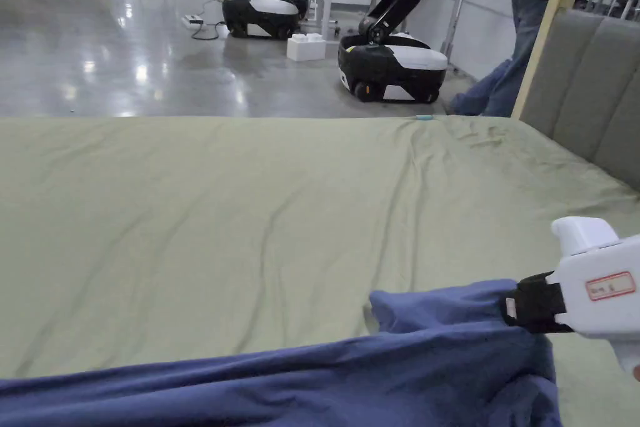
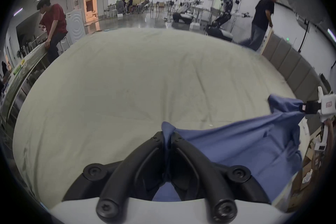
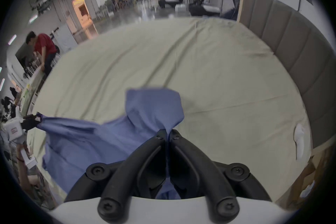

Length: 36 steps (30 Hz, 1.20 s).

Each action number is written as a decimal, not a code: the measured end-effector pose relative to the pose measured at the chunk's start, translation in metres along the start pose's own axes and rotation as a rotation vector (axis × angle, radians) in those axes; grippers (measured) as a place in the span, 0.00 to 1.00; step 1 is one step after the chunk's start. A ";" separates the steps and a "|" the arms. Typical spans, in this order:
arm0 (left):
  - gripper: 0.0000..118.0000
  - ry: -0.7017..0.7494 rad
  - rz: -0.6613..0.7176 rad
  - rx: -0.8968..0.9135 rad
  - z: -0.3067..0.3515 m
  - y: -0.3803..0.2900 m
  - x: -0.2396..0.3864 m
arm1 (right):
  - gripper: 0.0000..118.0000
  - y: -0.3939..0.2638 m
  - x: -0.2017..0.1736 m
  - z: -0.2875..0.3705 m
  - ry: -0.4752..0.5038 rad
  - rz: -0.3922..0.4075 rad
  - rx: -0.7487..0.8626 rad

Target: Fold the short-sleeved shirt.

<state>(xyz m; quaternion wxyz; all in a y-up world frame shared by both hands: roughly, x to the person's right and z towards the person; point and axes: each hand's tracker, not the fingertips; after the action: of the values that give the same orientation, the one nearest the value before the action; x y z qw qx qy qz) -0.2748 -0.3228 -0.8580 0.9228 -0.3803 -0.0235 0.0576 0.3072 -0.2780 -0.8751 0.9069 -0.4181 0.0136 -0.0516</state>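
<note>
A blue short-sleeved shirt (image 1: 350, 372) hangs stretched above the near edge of the bed, held at two places. My right gripper (image 1: 515, 309) is shut on the shirt at the right, with a flap of cloth (image 3: 154, 106) standing beyond its jaws (image 3: 168, 132). My left gripper (image 2: 168, 135) is shut on another bunch of the same shirt (image 2: 236, 144). From the left gripper view, the right gripper (image 2: 305, 107) sits far right; from the right gripper view, the left gripper (image 3: 34, 121) sits far left. The cloth between them sags toward me.
The bed (image 1: 250, 216) wears a wrinkled pale green sheet. A grey padded headboard (image 1: 587, 84) runs along the right. Wheeled robots (image 1: 390, 65) and a person in dark clothes (image 1: 537, 3) stand beyond the bed. A person in red (image 2: 54, 24) is at a table, left.
</note>
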 end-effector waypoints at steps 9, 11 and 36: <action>0.05 0.001 0.049 -0.002 0.071 -0.082 -0.012 | 0.03 -0.123 -0.008 0.103 -0.039 -0.082 0.042; 0.05 0.032 0.022 -0.069 0.068 -0.106 -0.009 | 0.03 -0.151 -0.013 0.094 -0.088 -0.075 -0.022; 0.74 0.039 0.046 0.044 0.113 -0.127 -0.010 | 0.95 -0.194 0.012 0.109 0.036 -0.280 0.221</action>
<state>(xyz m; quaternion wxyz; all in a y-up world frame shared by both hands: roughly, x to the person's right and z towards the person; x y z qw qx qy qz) -0.2832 -0.3342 -0.6883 0.9296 -0.3614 0.0043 0.0717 0.3110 -0.3220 -0.6565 0.9308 -0.3128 -0.0343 -0.1861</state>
